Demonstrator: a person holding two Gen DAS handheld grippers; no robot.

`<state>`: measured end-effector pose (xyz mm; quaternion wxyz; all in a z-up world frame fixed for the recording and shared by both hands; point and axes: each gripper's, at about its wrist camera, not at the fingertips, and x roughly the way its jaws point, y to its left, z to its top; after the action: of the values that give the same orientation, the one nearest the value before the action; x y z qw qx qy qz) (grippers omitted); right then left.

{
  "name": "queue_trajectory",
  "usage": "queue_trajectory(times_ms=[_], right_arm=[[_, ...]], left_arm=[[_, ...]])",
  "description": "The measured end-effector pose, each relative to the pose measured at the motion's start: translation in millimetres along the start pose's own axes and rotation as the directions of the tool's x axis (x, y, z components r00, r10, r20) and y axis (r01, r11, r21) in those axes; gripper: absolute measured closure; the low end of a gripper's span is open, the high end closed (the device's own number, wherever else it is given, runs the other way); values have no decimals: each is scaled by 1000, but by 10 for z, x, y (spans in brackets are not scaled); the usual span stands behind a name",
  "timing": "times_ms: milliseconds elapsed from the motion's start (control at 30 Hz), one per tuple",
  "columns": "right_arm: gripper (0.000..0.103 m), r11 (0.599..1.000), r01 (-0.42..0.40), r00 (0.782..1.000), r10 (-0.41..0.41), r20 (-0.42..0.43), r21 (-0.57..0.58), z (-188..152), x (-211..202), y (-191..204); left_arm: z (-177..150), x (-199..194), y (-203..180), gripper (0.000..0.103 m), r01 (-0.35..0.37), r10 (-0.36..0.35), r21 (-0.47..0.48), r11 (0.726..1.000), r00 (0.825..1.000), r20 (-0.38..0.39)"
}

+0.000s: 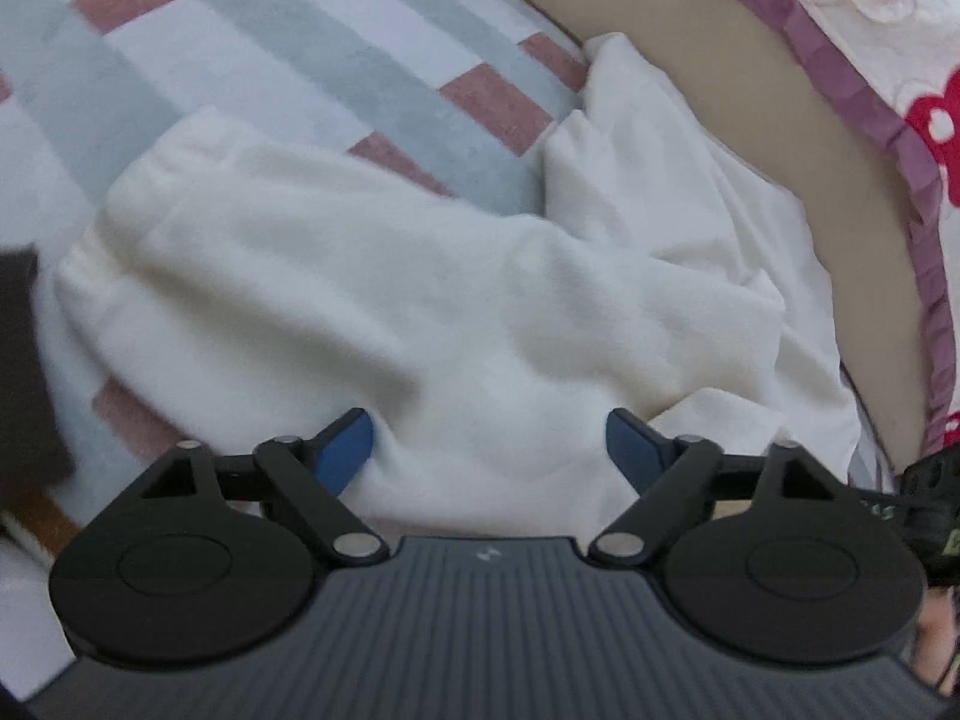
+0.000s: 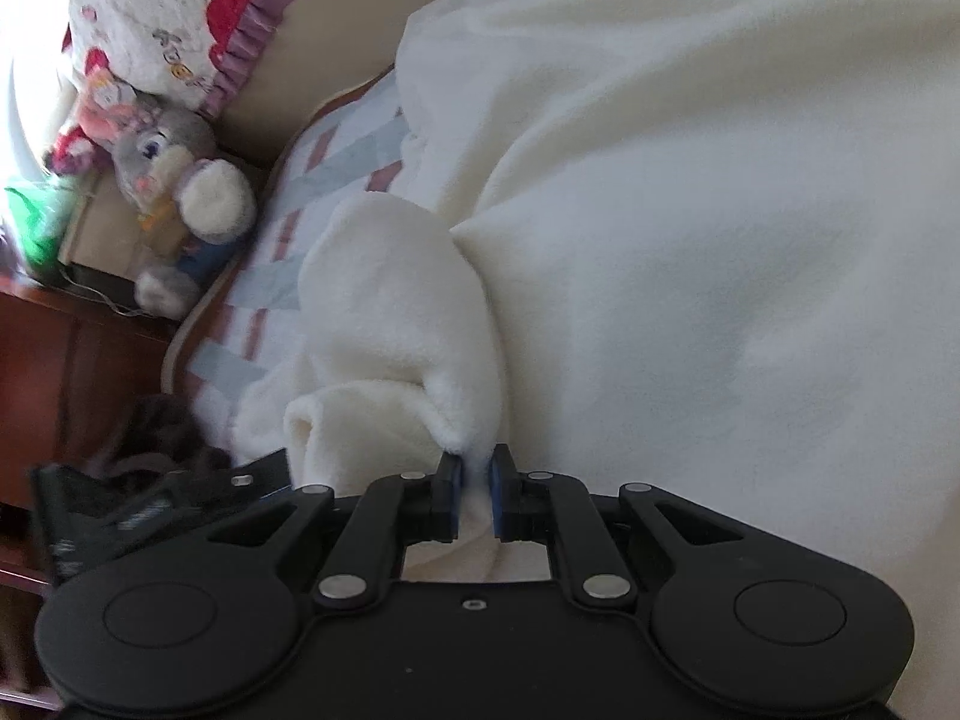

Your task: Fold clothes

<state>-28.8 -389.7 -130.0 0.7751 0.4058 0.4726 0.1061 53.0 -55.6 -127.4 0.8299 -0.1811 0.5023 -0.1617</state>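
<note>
A white fleece garment [image 1: 420, 300] lies rumpled on a bed with a striped grey, white and pink sheet [image 1: 252, 42]. My left gripper [image 1: 489, 450] is open, its blue pads spread wide just over the near edge of the garment, with nothing between them. In the right wrist view the same white garment [image 2: 690, 240] fills most of the frame. My right gripper [image 2: 476, 480] is shut on a pinched fold of it, beside a bunched sleeve-like roll [image 2: 396, 312].
A beige headboard [image 1: 750, 90] and a frilled pillow [image 1: 888, 18] run along the right. A plush toy [image 2: 180, 192] and a pillow [image 2: 168, 18] sit at the bed's end, by a dark wooden bedside cabinet [image 2: 72, 390]. A dark cloth [image 2: 156, 432] lies near the bed edge.
</note>
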Motion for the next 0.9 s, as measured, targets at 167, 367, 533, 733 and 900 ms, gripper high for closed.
queue_trajectory(times_ms=[167, 367, 533, 733, 900], right_arm=[[91, 1000, -20, 999, 19, 36, 9, 80, -131, -2], [91, 994, 79, 996, -75, 47, -80, 60, -97, 121], [91, 994, 81, 995, -77, 55, -76, 56, -136, 96], [91, 994, 73, 997, -70, 45, -87, 51, -113, 102], [86, 988, -33, 999, 27, -45, -149, 29, -32, 187]], left_arm=[[-31, -428, -47, 103, 4, -10, 30, 1000, 975, 220], [-236, -506, -497, 77, -97, 59, 380, 920, 992, 110], [-579, -324, -739, 44, -174, 189, 673, 719, 981, 51], [-573, -90, -763, 30, -229, 261, 728, 646, 963, 71], [-373, -47, -781, 97, -169, 162, 654, 737, 984, 73]])
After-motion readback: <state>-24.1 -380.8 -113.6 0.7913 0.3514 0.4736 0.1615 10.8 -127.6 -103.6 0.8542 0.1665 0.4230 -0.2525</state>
